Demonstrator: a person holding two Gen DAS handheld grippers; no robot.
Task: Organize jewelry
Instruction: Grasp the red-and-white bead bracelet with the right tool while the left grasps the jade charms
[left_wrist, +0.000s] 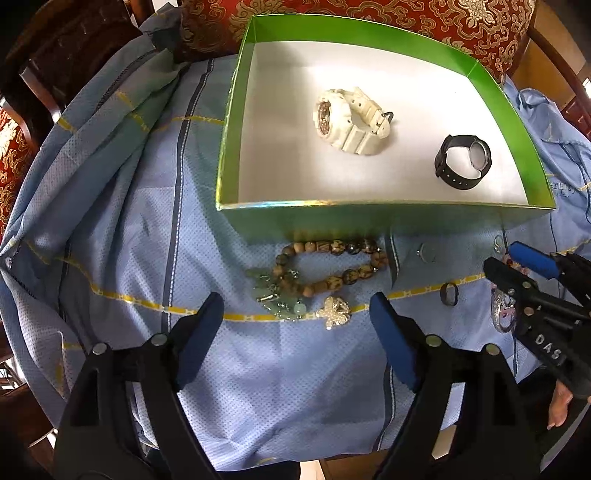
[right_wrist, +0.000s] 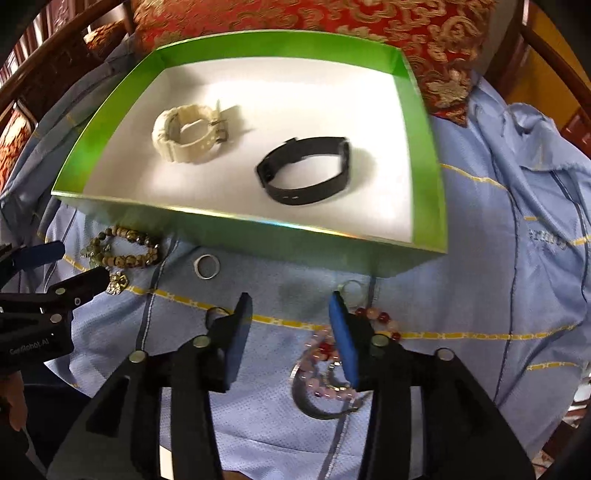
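The green box (left_wrist: 384, 212) serves as the collecting place: a white watch (left_wrist: 351, 120) and a black watch (left_wrist: 463, 161) already lie inside it, while a bead bracelet (left_wrist: 332, 266), brooch (left_wrist: 332, 312) and rings wait on the cloth (left_wrist: 129, 221) just before its near wall. The left gripper (left_wrist: 297, 321) hangs spread wide over the bracelet, holding nothing. The right gripper (right_wrist: 291, 339) stands partly open and empty, beside pink beads (right_wrist: 325, 354).

Green box (left_wrist: 369, 218), white watch (left_wrist: 351, 122), black watch (left_wrist: 461, 162), blue cloth (left_wrist: 277, 369), yellow stripes

Two watches (left_wrist: 351, 122) (left_wrist: 463, 162) in the box (left_wrist: 369, 216), bracelets (left_wrist: 328, 267) and rings (right_wrist: 207, 266) on the cloth (left_wrist: 295, 387) before it
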